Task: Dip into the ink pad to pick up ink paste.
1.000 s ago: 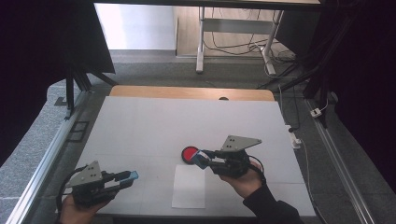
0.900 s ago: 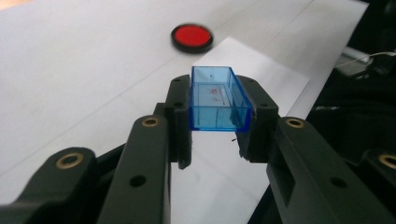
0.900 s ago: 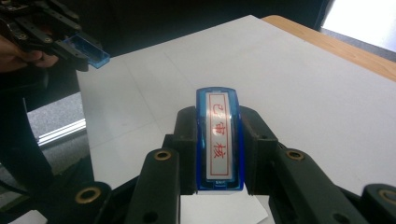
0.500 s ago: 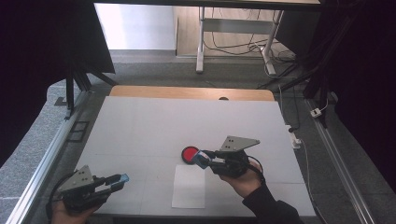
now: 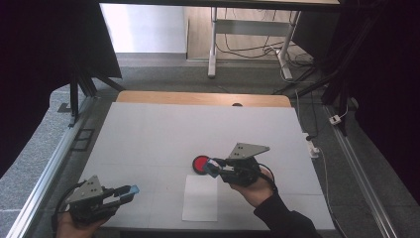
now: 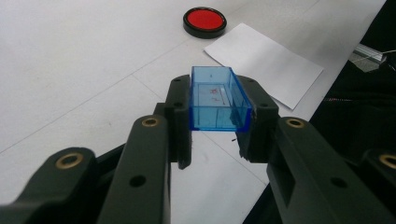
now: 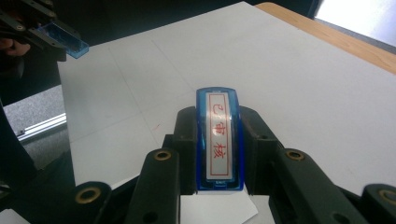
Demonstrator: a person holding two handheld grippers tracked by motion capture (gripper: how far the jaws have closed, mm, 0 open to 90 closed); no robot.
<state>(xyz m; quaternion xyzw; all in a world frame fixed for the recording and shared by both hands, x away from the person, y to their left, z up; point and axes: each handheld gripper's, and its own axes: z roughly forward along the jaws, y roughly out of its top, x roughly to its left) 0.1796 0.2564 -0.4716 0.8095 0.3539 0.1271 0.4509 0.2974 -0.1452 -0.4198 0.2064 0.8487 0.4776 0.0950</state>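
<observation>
Cap [image 6: 217, 98], clenched in my left gripper [image 5: 130, 190], has drifted farther from the pad [image 5: 202, 163]; right gripper [image 5: 214, 167] grips the stamp [image 7: 219, 140], probably ready for inking.

A white table [image 5: 163, 134] with a wooden far edge fills the centre of the high view, bearing a red pad [image 5: 202, 163] in a black case just right of centre and a paper sheet [image 5: 200, 198] just below it.

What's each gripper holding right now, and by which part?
Left gripper clamps the blue cap by its long sides; right gripper clamps the blue stamp by its sides.
</observation>
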